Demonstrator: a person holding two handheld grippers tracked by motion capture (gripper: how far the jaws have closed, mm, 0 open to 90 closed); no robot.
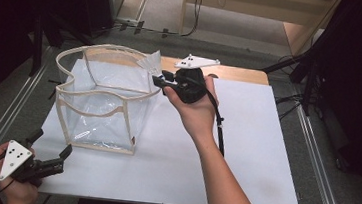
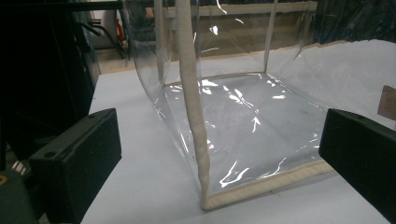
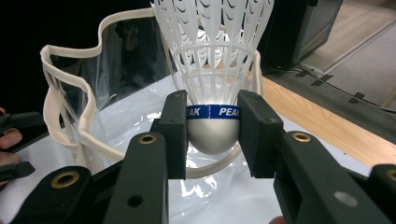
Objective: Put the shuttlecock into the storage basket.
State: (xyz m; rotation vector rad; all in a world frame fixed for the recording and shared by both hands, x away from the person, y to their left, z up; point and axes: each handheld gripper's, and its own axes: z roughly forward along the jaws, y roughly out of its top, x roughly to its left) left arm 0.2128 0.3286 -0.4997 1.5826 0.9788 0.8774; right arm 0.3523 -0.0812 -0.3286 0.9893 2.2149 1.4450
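shuttlecock (image 3: 212, 70): feather tips cut off by the top edge of the right gripper view
clear bag (image 2: 233, 116): upper part cut off in the left gripper view
left hand (image 1: 12, 186): partly cut off by the high view's bottom edge

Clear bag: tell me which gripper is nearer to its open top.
Right. The right gripper holds a shuttlecock at the rim of the clear bag; the left gripper sits low near the bag's base, jaws open.
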